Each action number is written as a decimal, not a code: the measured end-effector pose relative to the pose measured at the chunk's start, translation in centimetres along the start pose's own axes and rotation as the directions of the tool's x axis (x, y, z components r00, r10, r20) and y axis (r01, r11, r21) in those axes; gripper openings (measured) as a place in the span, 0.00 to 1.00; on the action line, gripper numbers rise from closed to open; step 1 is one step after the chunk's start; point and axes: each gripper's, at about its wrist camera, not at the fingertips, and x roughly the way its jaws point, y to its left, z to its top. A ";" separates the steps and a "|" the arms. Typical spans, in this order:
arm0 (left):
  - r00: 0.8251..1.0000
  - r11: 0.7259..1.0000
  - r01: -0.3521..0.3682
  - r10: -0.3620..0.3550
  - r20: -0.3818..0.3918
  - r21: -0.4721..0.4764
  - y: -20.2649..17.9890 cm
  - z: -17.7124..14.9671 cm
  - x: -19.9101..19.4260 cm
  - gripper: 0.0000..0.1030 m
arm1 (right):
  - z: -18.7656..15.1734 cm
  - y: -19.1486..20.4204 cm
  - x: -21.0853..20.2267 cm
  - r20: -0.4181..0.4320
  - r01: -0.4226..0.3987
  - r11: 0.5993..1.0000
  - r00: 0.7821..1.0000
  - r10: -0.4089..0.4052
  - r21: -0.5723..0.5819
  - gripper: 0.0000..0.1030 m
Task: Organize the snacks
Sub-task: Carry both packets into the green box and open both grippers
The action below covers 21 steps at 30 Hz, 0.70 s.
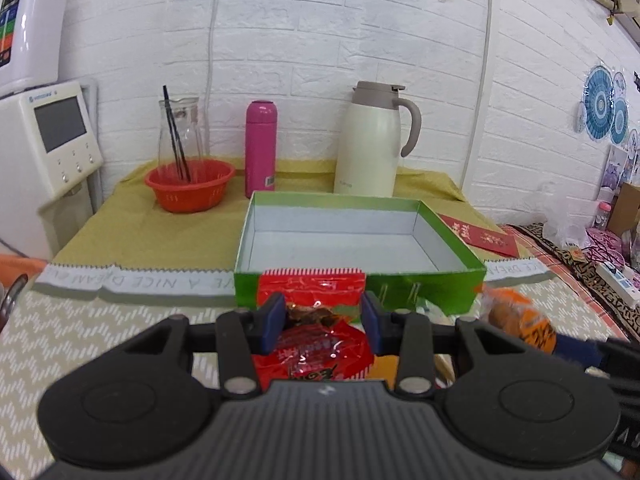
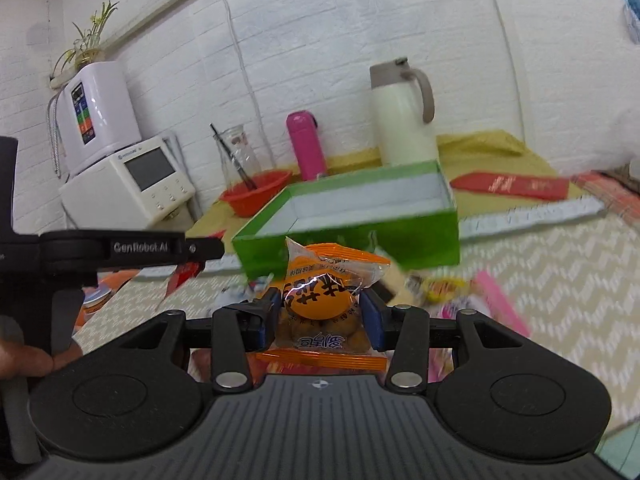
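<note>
Left wrist: left tool (image 1: pixel 324 322) pinches red packet (image 1: pixel 316 356); right tool (image 2: pixel 322 322) pinches orange packet (image 2: pixel 320 300).

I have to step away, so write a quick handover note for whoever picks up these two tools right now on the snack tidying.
Left tool: shut on a red snack packet, lifted just in front of the green box.
Right tool: shut on an orange snack packet, also raised short of the box.
Box: open, on the table, nothing visible inside.
Done: both packets picked up.
Left: drop both into the box, then collect the loose snacks lying on the mat to the right of the box front.
</note>
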 end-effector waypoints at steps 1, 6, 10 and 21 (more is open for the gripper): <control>1.000 1.000 0.010 -0.010 0.003 0.011 0.1 0.8 1.3 0.38 | 1.1 -0.5 1.0 0.040 0.023 0.999 0.999 -0.021 -0.033 0.73; 0.998 0.998 0.060 -0.061 -0.026 -0.022 1.4 4.2 8.1 0.38 | 5.0 -2.5 9.0 0.061 0.103 0.986 0.994 -0.096 -0.130 0.73; 0.997 0.999 0.049 -0.049 -0.063 0.003 1.9 5.5 12.5 0.39 | 5.6 -3.9 14.4 -0.033 0.150 0.973 0.987 -0.158 -0.174 0.73; 0.988 0.998 0.059 -0.061 -0.144 -0.017 3.2 4.4 16.7 0.55 | 5.2 -6.2 18.1 -0.141 0.105 0.988 0.983 -0.120 -0.112 1.00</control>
